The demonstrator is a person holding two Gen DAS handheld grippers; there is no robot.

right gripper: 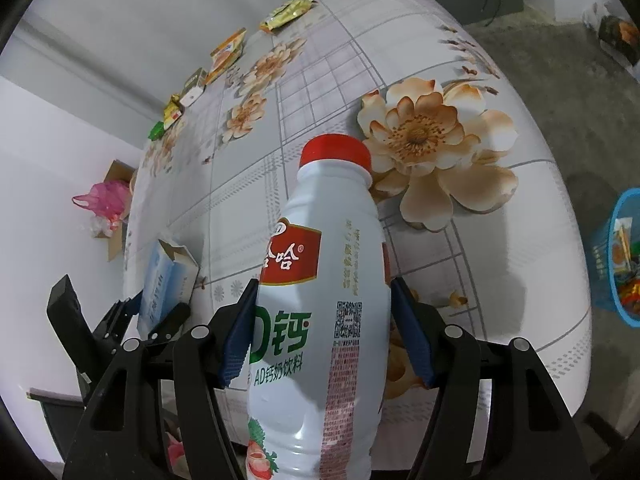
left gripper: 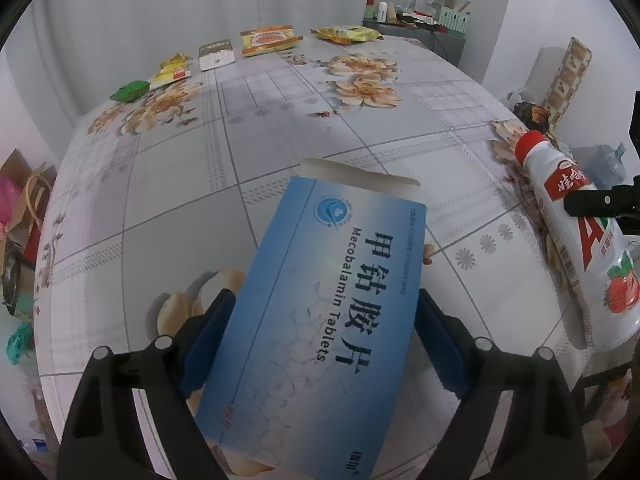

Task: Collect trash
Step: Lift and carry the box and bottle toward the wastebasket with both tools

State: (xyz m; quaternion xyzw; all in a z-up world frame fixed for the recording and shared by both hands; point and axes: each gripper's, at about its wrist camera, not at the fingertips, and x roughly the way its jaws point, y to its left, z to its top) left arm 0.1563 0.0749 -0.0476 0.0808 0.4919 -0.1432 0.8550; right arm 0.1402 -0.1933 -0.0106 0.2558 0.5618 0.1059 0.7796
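My left gripper (left gripper: 326, 312) is shut on a blue medicine box (left gripper: 320, 312) with an open end flap, held above the flowered tablecloth (left gripper: 280, 128). My right gripper (right gripper: 324, 304) is shut on a white drink bottle (right gripper: 324, 280) with a red cap, held above the table. The bottle also shows in the left wrist view (left gripper: 576, 232), and the box in the right wrist view (right gripper: 164, 280). Several snack wrappers lie along the table's far edge: a green one (left gripper: 130, 91), a yellow one (left gripper: 174, 70), a white box (left gripper: 216, 54), an orange packet (left gripper: 270, 40), a yellow packet (left gripper: 346, 34).
A blue basket (right gripper: 618, 256) with trash in it stands on the floor to the right of the table. A cardboard box with a pink bag (right gripper: 108, 200) sits on the floor at the far left. A grey side table (left gripper: 416, 28) with clutter stands behind the table.
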